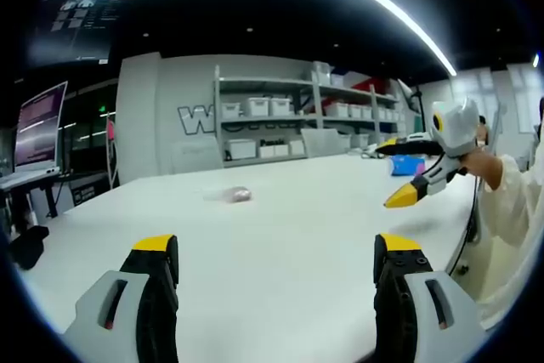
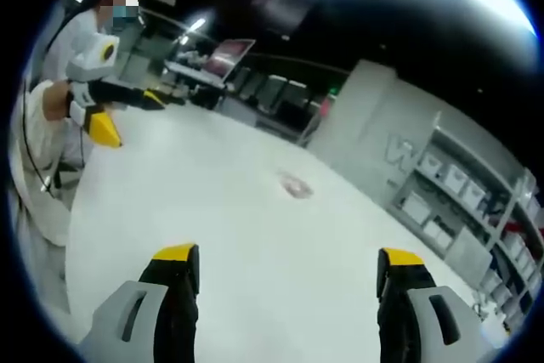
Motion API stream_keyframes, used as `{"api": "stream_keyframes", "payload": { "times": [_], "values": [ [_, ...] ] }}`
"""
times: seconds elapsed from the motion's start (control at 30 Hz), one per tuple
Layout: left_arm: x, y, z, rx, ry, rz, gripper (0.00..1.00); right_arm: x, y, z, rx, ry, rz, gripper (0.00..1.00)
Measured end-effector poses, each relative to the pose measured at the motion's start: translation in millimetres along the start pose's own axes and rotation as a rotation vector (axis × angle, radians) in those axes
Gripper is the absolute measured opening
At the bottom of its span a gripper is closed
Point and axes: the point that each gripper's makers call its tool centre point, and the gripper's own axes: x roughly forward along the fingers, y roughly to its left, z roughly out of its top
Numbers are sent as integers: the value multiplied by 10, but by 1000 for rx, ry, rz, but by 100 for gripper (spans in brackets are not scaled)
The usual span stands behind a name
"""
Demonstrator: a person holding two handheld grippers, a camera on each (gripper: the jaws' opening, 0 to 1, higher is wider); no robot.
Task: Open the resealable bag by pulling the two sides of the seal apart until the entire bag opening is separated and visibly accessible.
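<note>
In the left gripper view, we hold the left gripper (image 1: 276,252) low over a broad white table (image 1: 280,286), its two yellow-tipped jaws spread wide with nothing between them. The resealable bag (image 1: 230,195), small and clear, lies flat on the tabletop well ahead of the jaws and a little to their left, touched by neither tool. At the right of this view the right gripper (image 1: 401,197) hangs above the table's right side, gripped by a hand (image 1: 481,164) in a white sleeve; from this angle we cannot tell how its jaws stand. Behind the table, grey shelving (image 1: 297,116) loaded with white bins runs along the far wall, and a lit monitor (image 1: 38,125) stands at far left. In the right gripper view, the right gripper (image 2: 287,265) likewise shows its own yellow-tipped jaws spread wide and holding nothing, low over the same white table (image 2: 255,295). The bag (image 2: 295,184) rests on the surface well ahead, roughly between the two jaws' lines. At the left of this view a person in white (image 2: 51,125) holds the left gripper (image 2: 123,116) above the table's far left edge, its yellow tips parted. Shelving (image 2: 459,201) with bins stands at right.
</note>
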Motion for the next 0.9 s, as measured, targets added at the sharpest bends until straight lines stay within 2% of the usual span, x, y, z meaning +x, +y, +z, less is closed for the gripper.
{"api": "stream_keyframes", "payload": {
  "times": [0.33,0.6,0.9],
  "values": [
    [11,-8,-2,3,3,-4,94,49,32,23,-31,15,21,86],
    [15,-17,5,3,0,-10,94,101,6,116,-76,24,21,86],
    [-17,-6,10,0,-2,-8,93,195,77,182,-106,36,52,83]
  ]
}}
